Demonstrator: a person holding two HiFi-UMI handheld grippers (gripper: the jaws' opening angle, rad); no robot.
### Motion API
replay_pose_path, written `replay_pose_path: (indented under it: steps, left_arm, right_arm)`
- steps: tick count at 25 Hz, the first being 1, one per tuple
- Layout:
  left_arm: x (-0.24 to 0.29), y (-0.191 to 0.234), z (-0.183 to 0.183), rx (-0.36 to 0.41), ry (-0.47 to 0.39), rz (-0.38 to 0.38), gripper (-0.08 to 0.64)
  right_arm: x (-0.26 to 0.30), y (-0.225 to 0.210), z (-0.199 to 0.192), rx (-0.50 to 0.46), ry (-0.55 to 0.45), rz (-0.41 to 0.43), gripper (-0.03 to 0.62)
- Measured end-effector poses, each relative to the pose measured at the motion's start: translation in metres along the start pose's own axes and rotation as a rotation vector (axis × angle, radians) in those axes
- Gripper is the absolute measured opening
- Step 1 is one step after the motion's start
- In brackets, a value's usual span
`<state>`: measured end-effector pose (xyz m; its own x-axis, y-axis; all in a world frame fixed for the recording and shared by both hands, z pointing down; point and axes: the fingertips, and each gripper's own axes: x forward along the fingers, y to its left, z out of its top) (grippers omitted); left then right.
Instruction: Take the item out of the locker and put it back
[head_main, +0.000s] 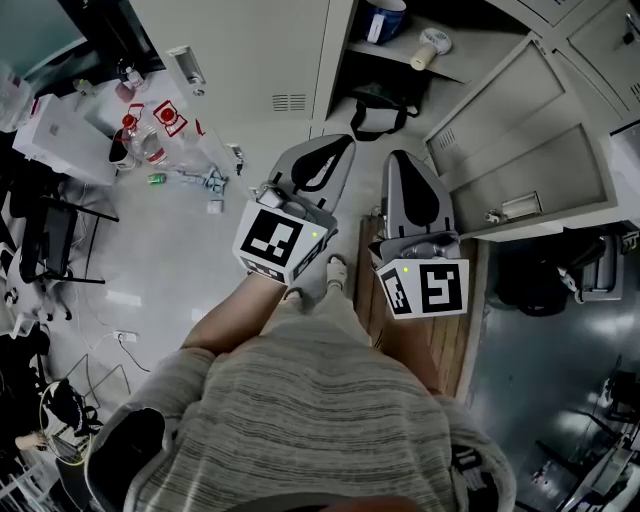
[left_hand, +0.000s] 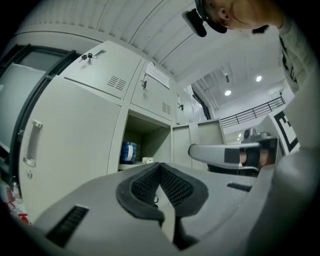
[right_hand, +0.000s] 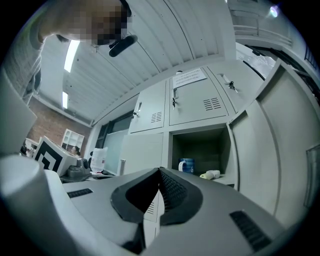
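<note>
The locker (head_main: 455, 75) stands open ahead of me, its door (head_main: 520, 140) swung out to the right. On its shelf sit a blue mug (head_main: 384, 18) and a small white and yellow item (head_main: 430, 47); a black bag (head_main: 378, 108) lies in the compartment below. My left gripper (head_main: 343, 140) and right gripper (head_main: 398, 157) are side by side in front of the locker, short of it, both shut and empty. The left gripper view shows shut pads (left_hand: 172, 186), the mug (left_hand: 129, 152) and the white item (left_hand: 147, 160). In the right gripper view the mug (right_hand: 186, 165) and item (right_hand: 210, 174) sit beyond the shut gripper (right_hand: 160, 172).
Closed locker doors (head_main: 240, 50) fill the wall to the left. Plastic bottles and small clutter (head_main: 150, 140) lie on the floor at far left. A dark bag (head_main: 540, 285) sits on the floor at right. My feet stand beside a wooden board (head_main: 445, 345).
</note>
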<state>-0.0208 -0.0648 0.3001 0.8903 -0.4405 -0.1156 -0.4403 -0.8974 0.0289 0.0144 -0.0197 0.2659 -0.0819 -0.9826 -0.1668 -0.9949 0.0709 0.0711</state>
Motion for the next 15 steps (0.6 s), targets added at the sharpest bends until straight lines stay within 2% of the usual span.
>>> replay_pose_path:
  steps: [15]
  left_arm:
    - [-0.023,-0.007,0.006,-0.007,-0.023,0.001,0.008]
  right_arm:
    - [-0.013,0.021,0.005,-0.02,0.007,0.011,0.025]
